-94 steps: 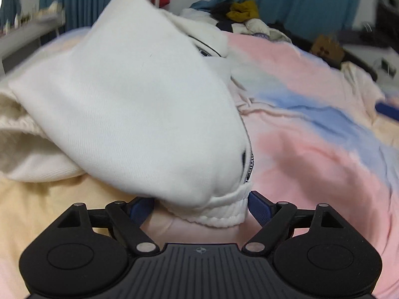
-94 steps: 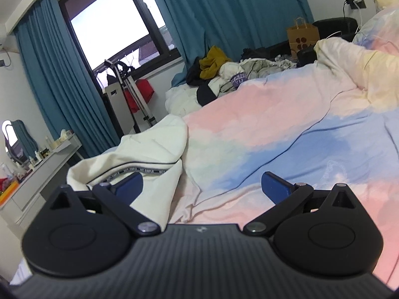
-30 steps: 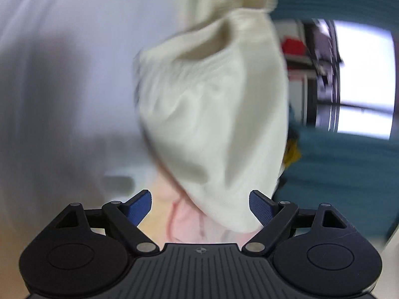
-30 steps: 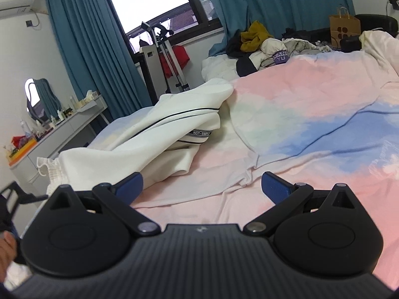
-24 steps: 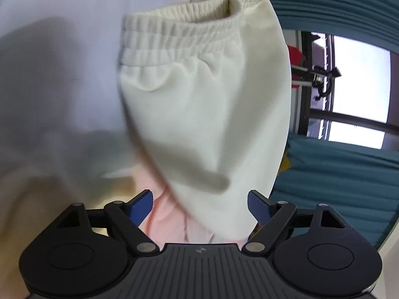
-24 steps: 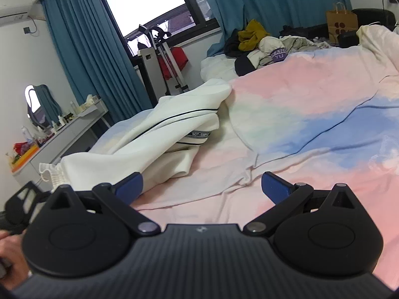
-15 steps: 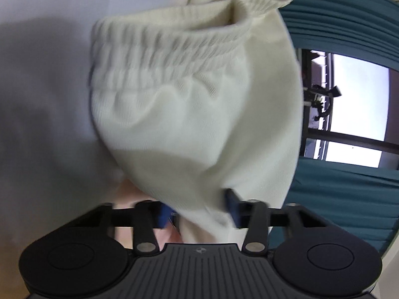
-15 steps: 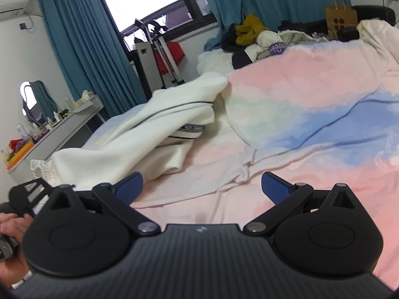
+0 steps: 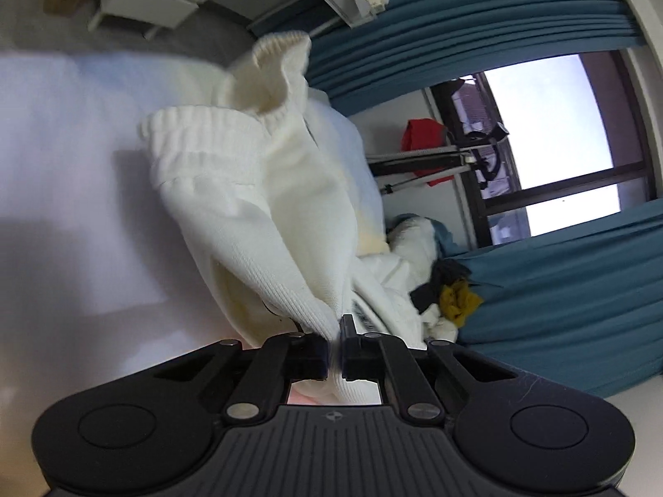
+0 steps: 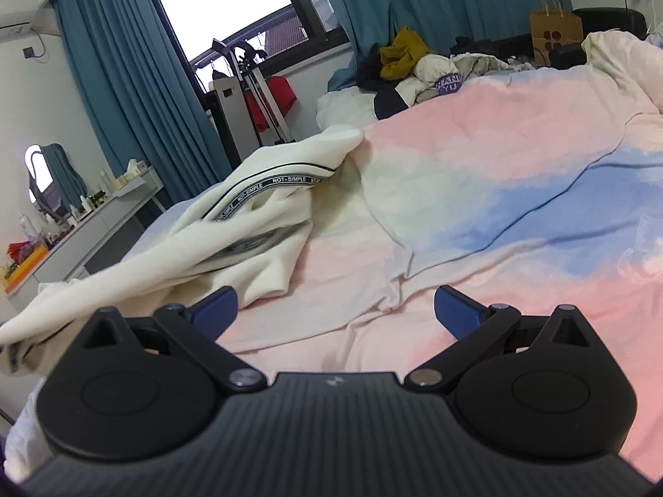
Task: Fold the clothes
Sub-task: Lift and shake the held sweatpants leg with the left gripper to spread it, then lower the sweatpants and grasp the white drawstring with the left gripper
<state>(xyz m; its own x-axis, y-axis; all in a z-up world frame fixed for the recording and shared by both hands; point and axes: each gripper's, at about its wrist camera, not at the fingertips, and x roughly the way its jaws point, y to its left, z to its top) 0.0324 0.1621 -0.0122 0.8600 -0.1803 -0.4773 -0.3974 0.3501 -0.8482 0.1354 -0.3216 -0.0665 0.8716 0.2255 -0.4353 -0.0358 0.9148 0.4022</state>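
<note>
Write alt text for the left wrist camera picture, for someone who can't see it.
The left gripper is shut on a fold of a cream knitted garment, whose ribbed cuff trails away from the camera. Behind it are teal curtains, a bright window and a heap of clothes.

Bright daylight from the window (image 10: 232, 0) blows out its panes; fisheye edges bend, left view slightly blurred.

Pastel bed (image 10: 476, 174), cream garment (image 10: 248, 223), clothes heap (image 10: 418, 66)
</note>
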